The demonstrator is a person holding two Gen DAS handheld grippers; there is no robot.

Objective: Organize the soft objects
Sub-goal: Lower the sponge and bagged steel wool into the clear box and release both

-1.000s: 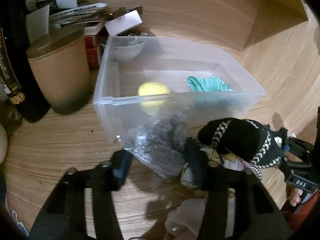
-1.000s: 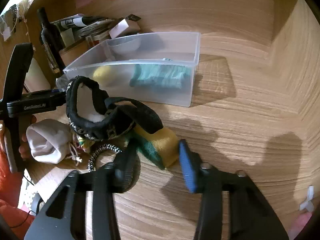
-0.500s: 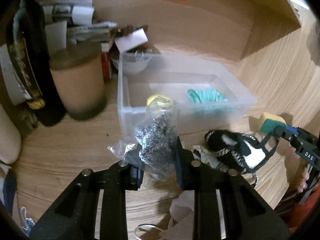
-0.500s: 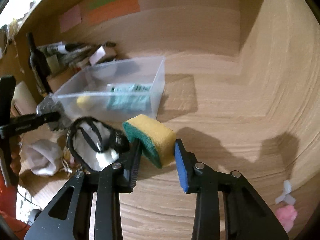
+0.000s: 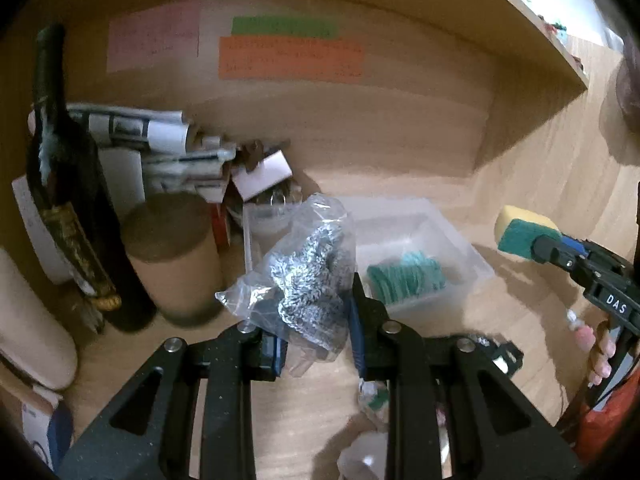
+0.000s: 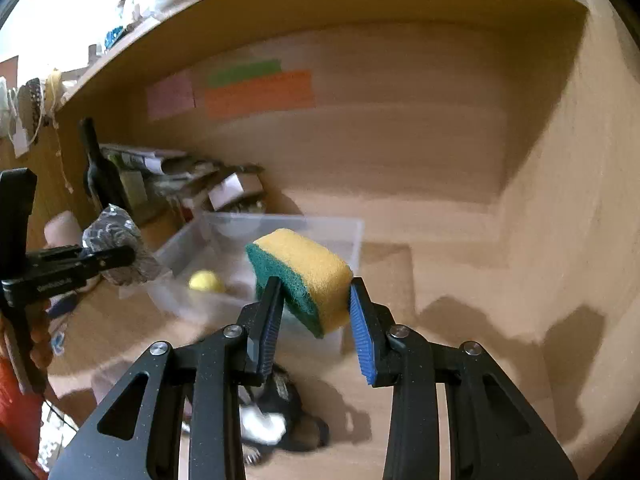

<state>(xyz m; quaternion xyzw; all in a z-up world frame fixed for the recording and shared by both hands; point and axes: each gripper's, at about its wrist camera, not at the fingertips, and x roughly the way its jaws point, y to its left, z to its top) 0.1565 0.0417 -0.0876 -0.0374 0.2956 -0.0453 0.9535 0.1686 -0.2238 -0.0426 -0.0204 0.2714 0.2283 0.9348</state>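
My left gripper (image 5: 316, 344) is shut on a clear plastic bag of grey steel wool (image 5: 308, 276) and holds it in the air in front of the clear plastic bin (image 5: 452, 240). The bin holds a teal cloth (image 5: 404, 276) and a yellow ball (image 6: 206, 281). My right gripper (image 6: 314, 324) is shut on a yellow sponge with a green scouring side (image 6: 304, 276), lifted above the desk near the bin (image 6: 344, 232). The sponge also shows in the left wrist view (image 5: 524, 232), and the bag in the right wrist view (image 6: 118, 244).
A black chain-trimmed soft item (image 6: 276, 412) and a white pouch (image 5: 360, 456) lie on the wooden desk below the grippers. A dark bottle (image 5: 68, 200), a brown canister (image 5: 172, 256) and stacked papers (image 5: 160, 148) stand left of the bin. Wooden walls enclose the back and right.
Both grippers have risen from the desk. The left one closed on the steel wool bag and lifted it; the right one closed on the sponge and lifted it.
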